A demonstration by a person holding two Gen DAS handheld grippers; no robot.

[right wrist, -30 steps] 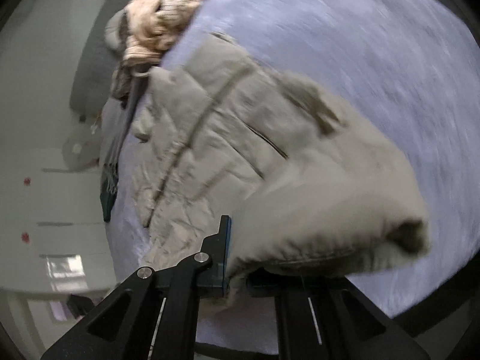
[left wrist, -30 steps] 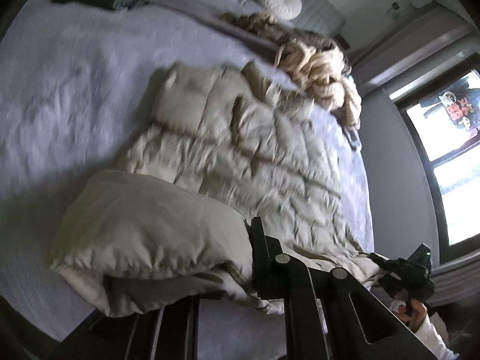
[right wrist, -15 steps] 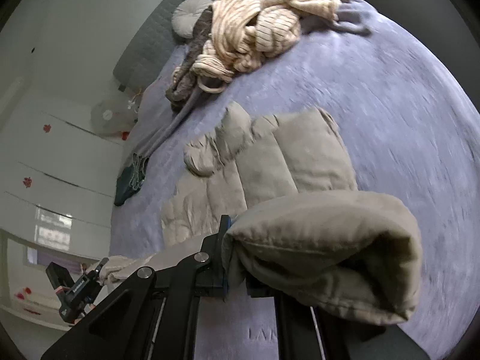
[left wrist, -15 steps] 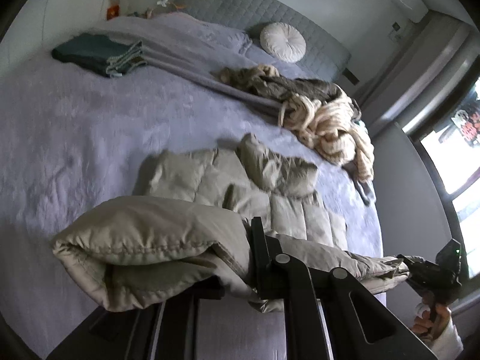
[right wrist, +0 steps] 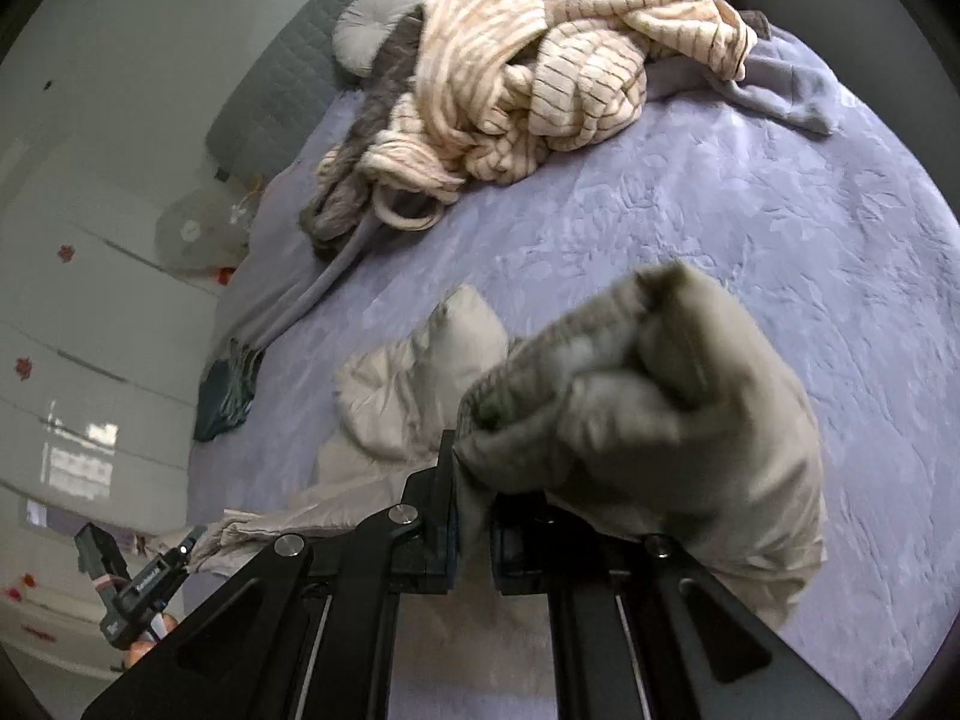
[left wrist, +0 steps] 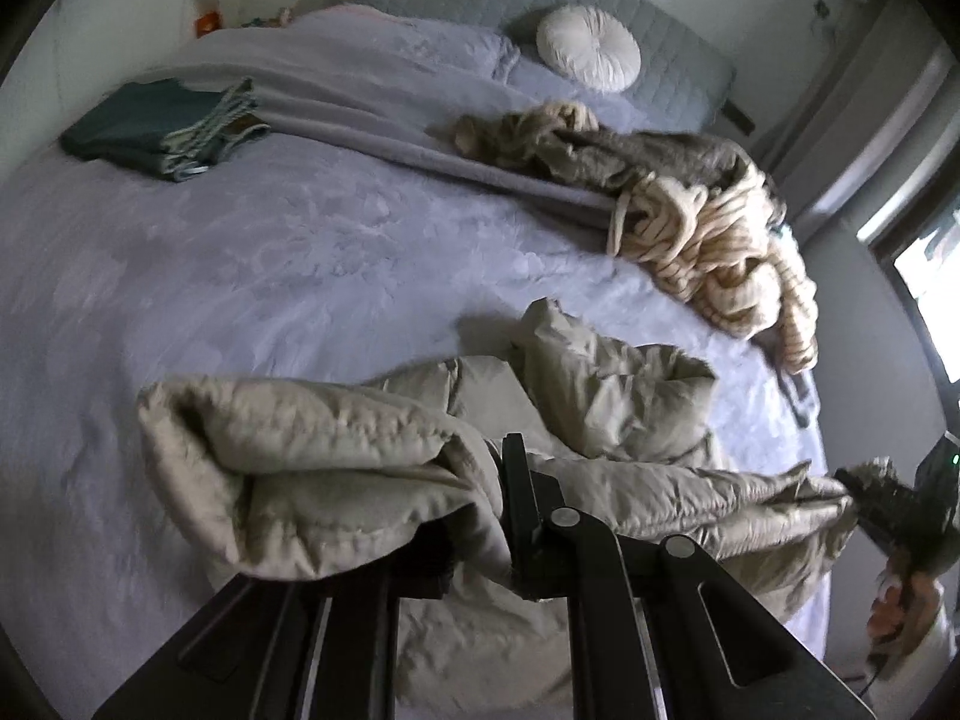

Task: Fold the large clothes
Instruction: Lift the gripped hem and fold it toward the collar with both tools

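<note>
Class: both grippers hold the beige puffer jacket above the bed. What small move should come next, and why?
Probably carry both held ends forward and lower them onto the part lying on the bed. The left gripper and right gripper each pinch bunched fabric of the puffer jacket, stretched between them, while its far part lies crumpled ahead.

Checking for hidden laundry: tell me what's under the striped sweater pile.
Under the striped sweater lies a dark grey garment, both on the purple bedspread. Anything deeper is covered.
</note>
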